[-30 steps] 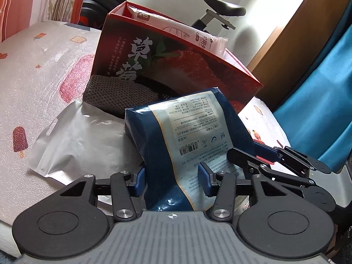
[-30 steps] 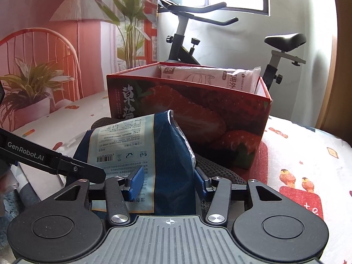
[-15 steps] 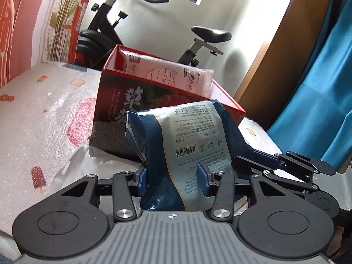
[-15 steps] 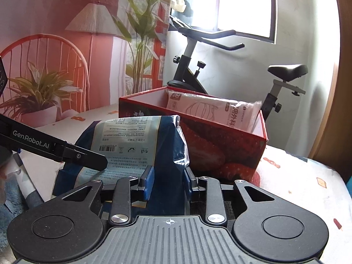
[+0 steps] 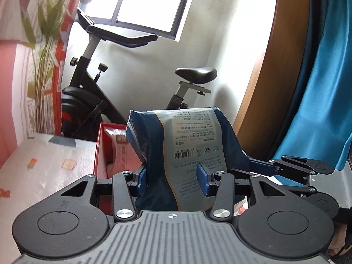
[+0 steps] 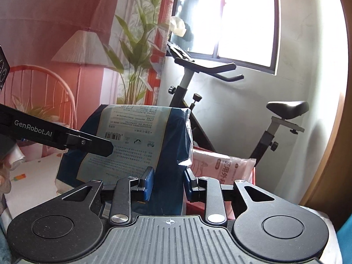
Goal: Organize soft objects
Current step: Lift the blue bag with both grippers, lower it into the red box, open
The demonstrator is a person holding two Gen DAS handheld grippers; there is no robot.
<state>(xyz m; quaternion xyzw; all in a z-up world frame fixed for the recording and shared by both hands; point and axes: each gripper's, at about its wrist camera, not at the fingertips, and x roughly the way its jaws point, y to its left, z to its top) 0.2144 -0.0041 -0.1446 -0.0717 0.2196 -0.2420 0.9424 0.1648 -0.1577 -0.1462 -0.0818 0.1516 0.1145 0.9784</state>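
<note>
Behind your work you have an exercise bike (image 5: 92, 101) against the white wall, its black saddle (image 5: 195, 74) to the right and its handlebars (image 6: 206, 68) under the bright window (image 5: 151, 2). To your left hangs a printed backdrop (image 6: 66, 50) showing a lamp, a chair and leafy plants. On your right stands a brown wooden panel (image 5: 270, 83), with a blue curtain (image 5: 325, 101) just beside it
</note>
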